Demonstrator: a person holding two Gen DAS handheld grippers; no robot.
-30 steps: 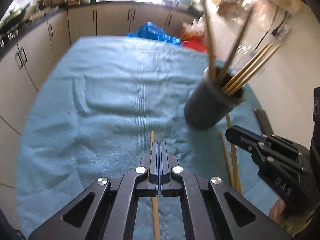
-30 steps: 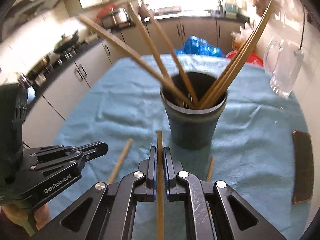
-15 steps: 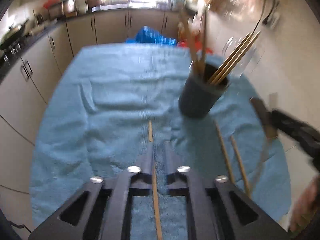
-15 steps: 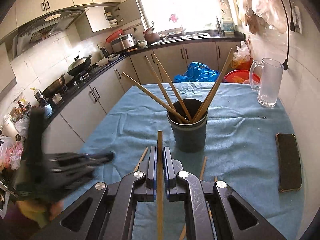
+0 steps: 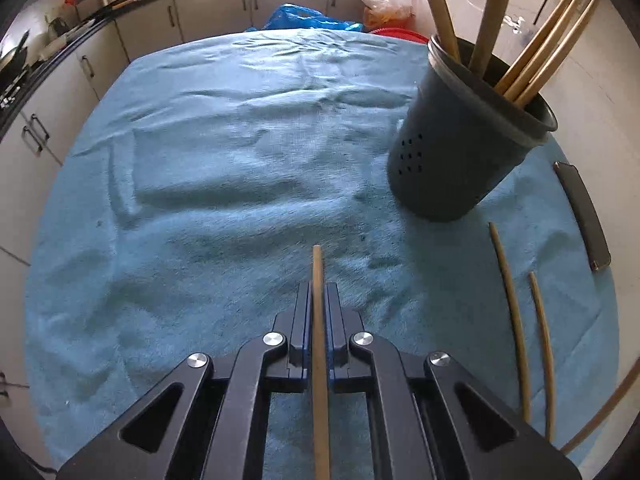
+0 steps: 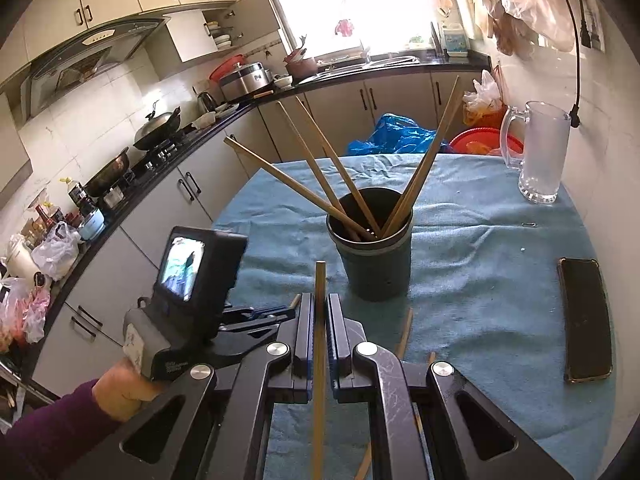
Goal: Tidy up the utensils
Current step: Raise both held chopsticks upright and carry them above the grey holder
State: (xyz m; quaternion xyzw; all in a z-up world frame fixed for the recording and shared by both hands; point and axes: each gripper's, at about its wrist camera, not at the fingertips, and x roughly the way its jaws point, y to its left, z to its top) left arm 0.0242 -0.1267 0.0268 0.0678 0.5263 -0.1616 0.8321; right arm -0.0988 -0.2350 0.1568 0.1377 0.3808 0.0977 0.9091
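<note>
Both pairs of jaws are clamped on a wooden chopstick. Seen from its own camera, the left gripper (image 5: 318, 300) has just been closing: its blue-padded fingers (image 5: 304, 320) now press on either side of a chopstick (image 5: 318, 280) that lies lengthwise between them, its tip poking out ahead over the blue towel (image 5: 220, 184) covering the table. The right gripper (image 6: 319, 312) grips a second chopstick (image 6: 320, 280) the same way, held above the table with its tip pointing toward the holder.

That dark round utensil holder (image 5: 452, 160) stands upright on the towel, ahead and to the right of the left gripper. Small drain holes dot its lower wall. Several chopsticks (image 6: 320, 172) already lean inside it, fanned out to left and right. Two loose chopsticks (image 5: 510, 312) lie side by side on the towel, in front of the holder and to the right of the left gripper.

A dark phone (image 6: 584, 320) lies flat on the towel, right of the holder. A frosted glass mug (image 6: 540, 156) stands near the table's far right edge by the wall. In the right camera's view, a hand (image 6: 124, 392) in a purple sleeve (image 6: 48, 440) holds the left gripper's handle low at the left. Kitchen cabinets and a counter with pots curve around behind the table, and a blue plastic bag (image 6: 396, 132) sits beyond its far edge.
</note>
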